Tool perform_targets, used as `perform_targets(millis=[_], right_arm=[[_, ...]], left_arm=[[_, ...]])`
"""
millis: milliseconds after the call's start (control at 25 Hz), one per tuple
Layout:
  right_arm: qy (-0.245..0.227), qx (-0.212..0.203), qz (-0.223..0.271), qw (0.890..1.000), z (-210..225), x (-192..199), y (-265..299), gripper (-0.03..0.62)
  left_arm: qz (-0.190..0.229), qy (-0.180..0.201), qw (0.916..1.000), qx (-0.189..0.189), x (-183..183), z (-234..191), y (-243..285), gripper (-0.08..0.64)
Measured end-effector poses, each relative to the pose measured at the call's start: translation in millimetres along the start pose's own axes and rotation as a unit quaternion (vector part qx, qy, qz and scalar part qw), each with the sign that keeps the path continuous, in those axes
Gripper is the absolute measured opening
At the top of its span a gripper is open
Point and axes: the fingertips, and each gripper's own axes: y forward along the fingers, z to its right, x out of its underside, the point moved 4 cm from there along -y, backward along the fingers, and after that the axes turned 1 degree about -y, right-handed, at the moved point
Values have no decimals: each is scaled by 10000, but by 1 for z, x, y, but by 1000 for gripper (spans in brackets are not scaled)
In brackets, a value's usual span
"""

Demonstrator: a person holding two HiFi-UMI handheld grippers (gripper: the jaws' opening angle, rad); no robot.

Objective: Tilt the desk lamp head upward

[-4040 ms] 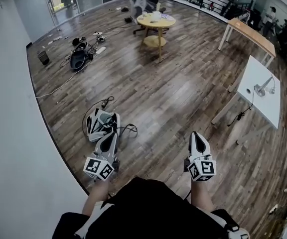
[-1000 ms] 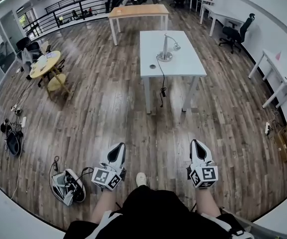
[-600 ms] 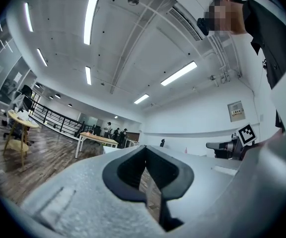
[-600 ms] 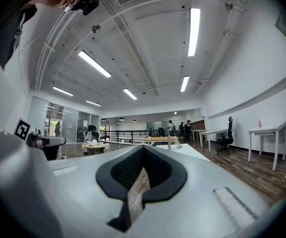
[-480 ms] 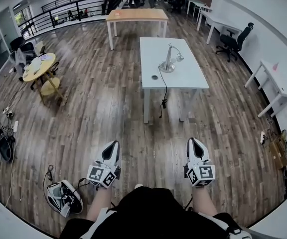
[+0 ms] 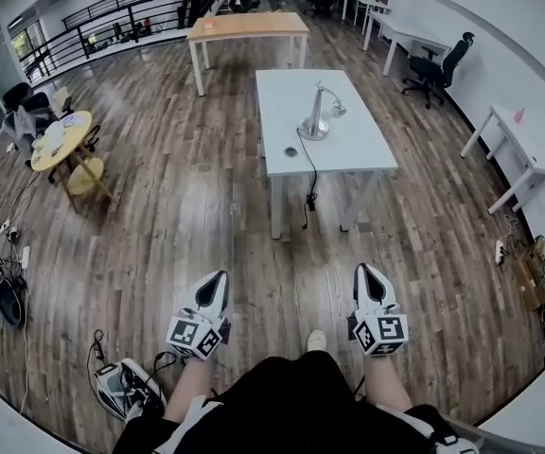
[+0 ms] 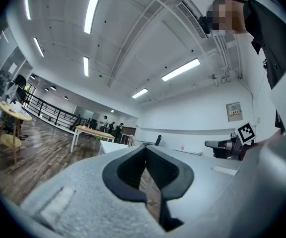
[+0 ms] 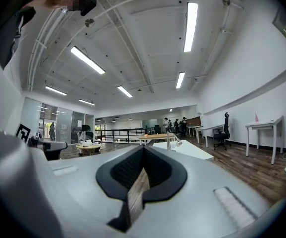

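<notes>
A silver desk lamp stands on a white table far ahead of me, its small head drooping to the right. In the right gripper view the lamp shows small and distant above the jaws. My left gripper and right gripper are held side by side over the wooden floor, well short of the table. Both are shut with nothing between the jaws, as the left gripper and right gripper views confirm.
The lamp's black cable hangs off the table's near edge. A wooden table stands behind it, a round yellow table at left, an office chair and a white desk at right. Gear and cables lie at my lower left.
I have moved towards the white table, which sits a little nearer and more central. Both grippers stay shut and level in front of me. The floor gear has slid back to my left.
</notes>
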Motion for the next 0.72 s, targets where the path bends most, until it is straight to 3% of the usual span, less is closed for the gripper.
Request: perform_targets(millis=[280,720], right_arm=[[142,41,0,9999,29,9,41,5],[229,-281,348,9987,97,-18,154,5]], left_arm=[[-67,-11,10000,-14,10,-14,41,-2],[144,236,9994,-229,-8,-30,145,-2]])
